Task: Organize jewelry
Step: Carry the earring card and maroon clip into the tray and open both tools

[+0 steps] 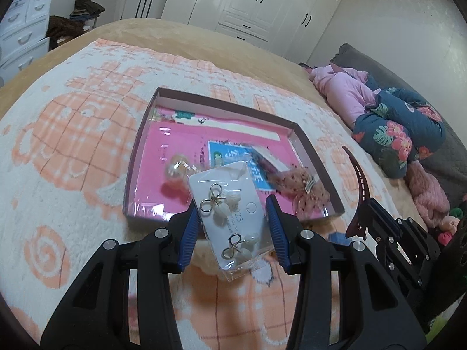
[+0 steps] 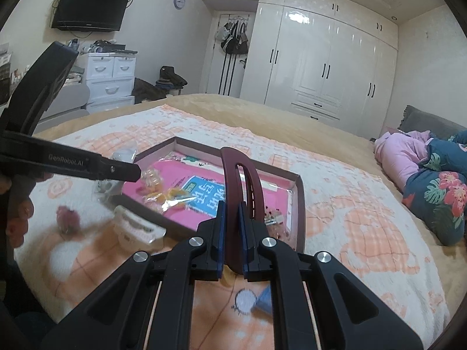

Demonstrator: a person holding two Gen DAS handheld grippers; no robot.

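A shallow box [image 1: 221, 102] with a pink lining lies on the bed; it also shows in the right wrist view [image 2: 297, 204]. My left gripper [image 1: 232, 204] is open, and a clear packet of pearl bow earrings [image 1: 230, 218] lies between its fingers over the box's near edge. In the box lie a pink mesh hair bow [image 1: 306, 192] and a clear-wrapped trinket [image 1: 178, 167]. My right gripper [image 2: 232, 207] is shut on a dark red curved hair clip [image 2: 239, 180], held above the box's near side. The clip also shows in the left wrist view [image 1: 360, 180].
The bed has a peach and white patterned blanket [image 1: 73, 134]. A white hair clip [image 2: 135, 229] and a small pink item [image 2: 68, 218] lie beside the box. Folded pink and floral bedding [image 1: 388, 122] lies at the right. White wardrobes [image 2: 321, 58] stand beyond the bed.
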